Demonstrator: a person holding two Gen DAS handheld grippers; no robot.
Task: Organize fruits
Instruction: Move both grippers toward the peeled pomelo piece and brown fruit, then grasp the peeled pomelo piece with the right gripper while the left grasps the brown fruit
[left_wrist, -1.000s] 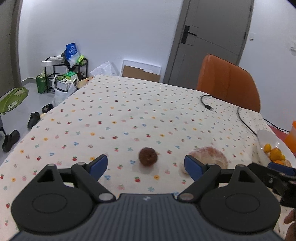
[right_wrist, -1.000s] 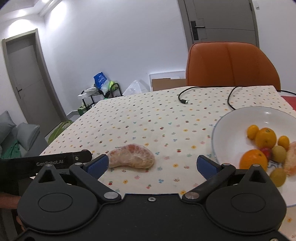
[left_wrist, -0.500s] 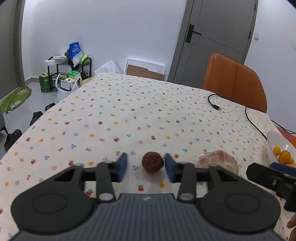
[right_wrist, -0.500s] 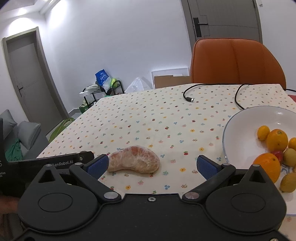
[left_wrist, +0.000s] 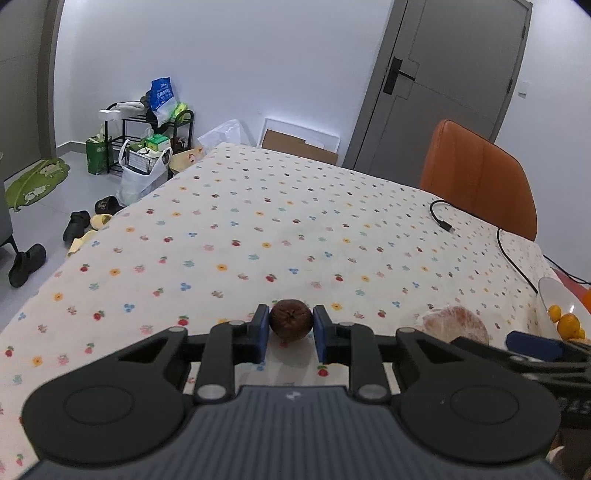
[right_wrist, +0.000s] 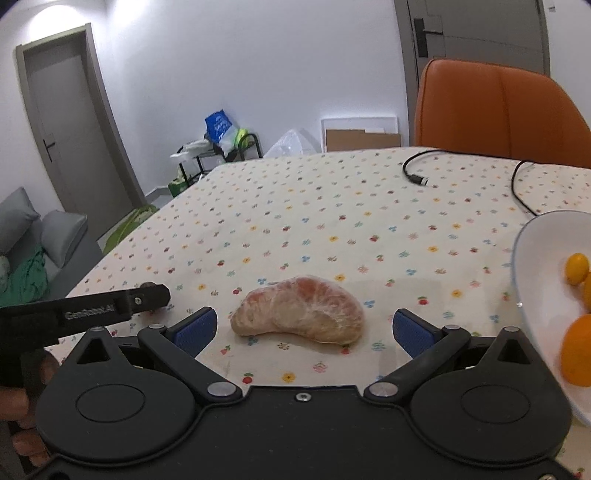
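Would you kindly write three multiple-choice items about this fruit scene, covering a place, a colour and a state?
1. Where does the peeled citrus segment lie?
A. in the white bowl
B. on the tablecloth, before the right tongs
C. on the chair

2. What colour is the chair?
A. orange
B. green
C. black

3. How do the left tongs stand?
A. wide open, holding nothing
B. closed on the cable
C. closed around the small brown fruit

Answers: 1 B, the segment rests on the cloth between the open right tongs, left of the white bowl. 2 A, its backrest is orange. 3 C, both blue pads flank the fruit closely.
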